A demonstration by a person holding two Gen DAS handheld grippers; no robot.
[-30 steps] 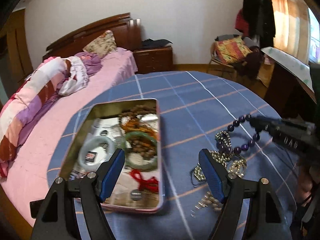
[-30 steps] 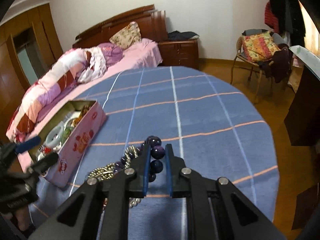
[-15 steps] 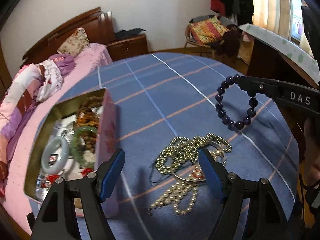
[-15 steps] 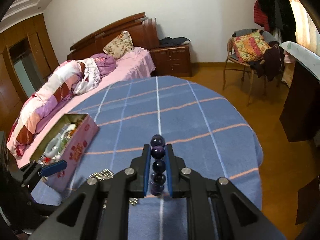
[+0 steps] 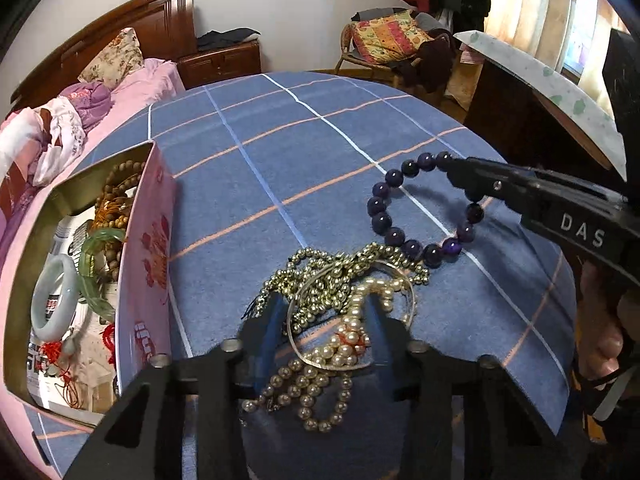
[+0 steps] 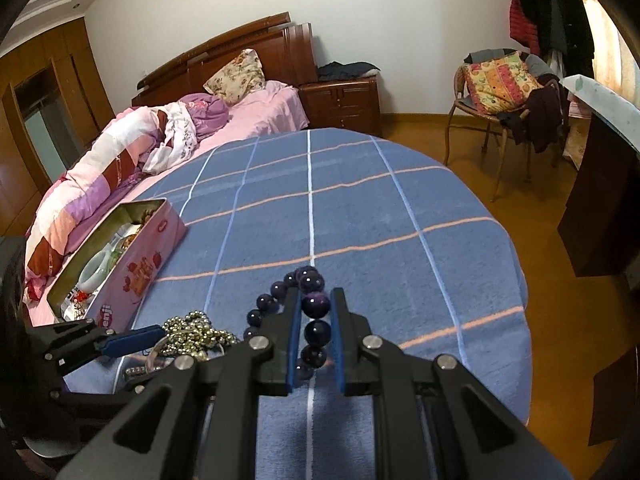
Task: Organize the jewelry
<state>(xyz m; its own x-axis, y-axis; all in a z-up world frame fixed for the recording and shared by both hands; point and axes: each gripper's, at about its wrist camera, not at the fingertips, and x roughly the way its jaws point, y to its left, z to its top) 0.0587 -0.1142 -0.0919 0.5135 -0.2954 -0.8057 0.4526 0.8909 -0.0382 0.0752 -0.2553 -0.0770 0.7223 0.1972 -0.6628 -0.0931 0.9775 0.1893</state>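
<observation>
**Purple bracelet up, pearls next**

Right gripper (image 6: 314, 312) is clamping the purple bracelet (image 5: 416, 208), dangling it just right of the tangle (image 5: 340, 300). Left gripper (image 5: 324, 332) is sitting over that tangle, jaws apart around the pearls. Tin (image 5: 148, 264) is lying left of the tangle.

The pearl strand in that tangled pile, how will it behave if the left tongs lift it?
The pearl strand looks floppy: it lies in loose loops, so it would probably droop. It overlaps a bangle and gold beads, so it may drag them along. The left tongs straddle the pile; smooth round pearls could slip from a light pinch.
</observation>
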